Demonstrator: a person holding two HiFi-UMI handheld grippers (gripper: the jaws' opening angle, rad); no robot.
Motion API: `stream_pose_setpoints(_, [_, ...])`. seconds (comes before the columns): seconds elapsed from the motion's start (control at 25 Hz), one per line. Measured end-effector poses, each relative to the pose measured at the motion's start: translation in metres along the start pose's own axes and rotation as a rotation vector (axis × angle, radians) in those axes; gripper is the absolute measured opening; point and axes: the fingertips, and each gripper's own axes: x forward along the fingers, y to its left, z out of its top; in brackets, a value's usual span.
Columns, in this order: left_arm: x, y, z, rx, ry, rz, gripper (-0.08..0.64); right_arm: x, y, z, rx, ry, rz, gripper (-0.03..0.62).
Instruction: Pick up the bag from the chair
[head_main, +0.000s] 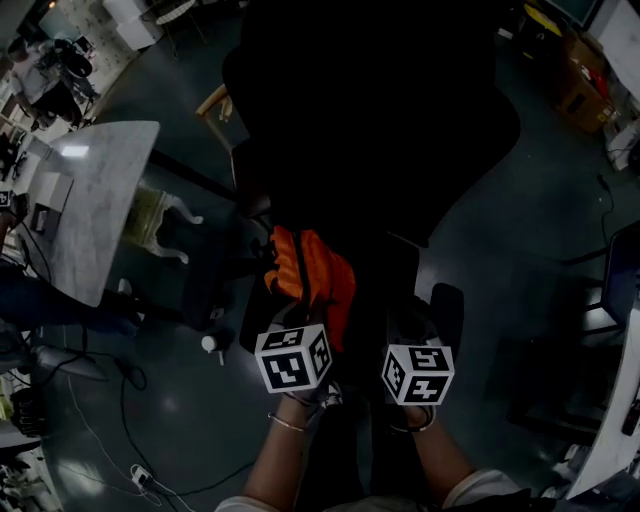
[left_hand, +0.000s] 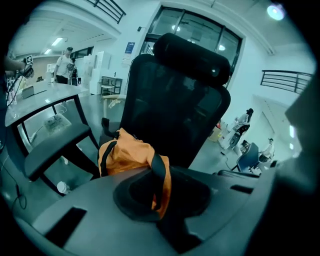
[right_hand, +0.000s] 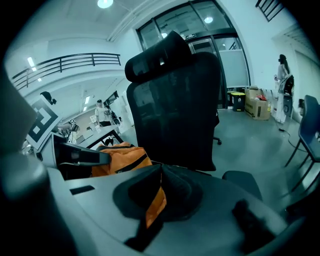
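The orange bag (head_main: 311, 272) with black straps is bunched in front of the black office chair (head_main: 380, 130), at the front of its seat. My left gripper (head_main: 303, 325) is shut on one of the bag's black straps (left_hand: 159, 172), with orange cloth trailing from its closed jaws. Orange fabric is also pinched in my right gripper (head_main: 412, 338), which is shut on the bag's edge (right_hand: 156, 201). The bulk of the bag (right_hand: 119, 157) lies to the left, before the chair's tall mesh back (right_hand: 175, 105). The seat under the bag is hidden, so I cannot tell whether the bag rests on it.
A grey table (head_main: 100, 190) stands at the left, and a dark armrest (left_hand: 52, 145) juts between it and the bag. On the floor lie a small white bottle (head_main: 211, 344) and cables (head_main: 120, 425). Cardboard boxes (head_main: 583, 88) are far right. A person (left_hand: 63, 64) stands far off.
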Motion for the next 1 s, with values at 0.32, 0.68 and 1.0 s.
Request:
stream_pose_setpoints(0.32, [-0.062,-0.018,0.017,0.038,-0.019,-0.027,0.049,-0.051,0.016,0.026,-0.004,-0.052,-0.017,0.032])
stream_pose_setpoints(0.68, [-0.129,-0.032,0.045,0.064,-0.093,-0.074,0.048,-0.097,0.051,0.083,-0.041,-0.158,-0.007,0.032])
stream_pose_setpoints(1.0, [-0.184,-0.037,0.062,0.123,-0.153,-0.128,0.048,-0.135,0.085,0.099,-0.064,-0.222,-0.011,0.032])
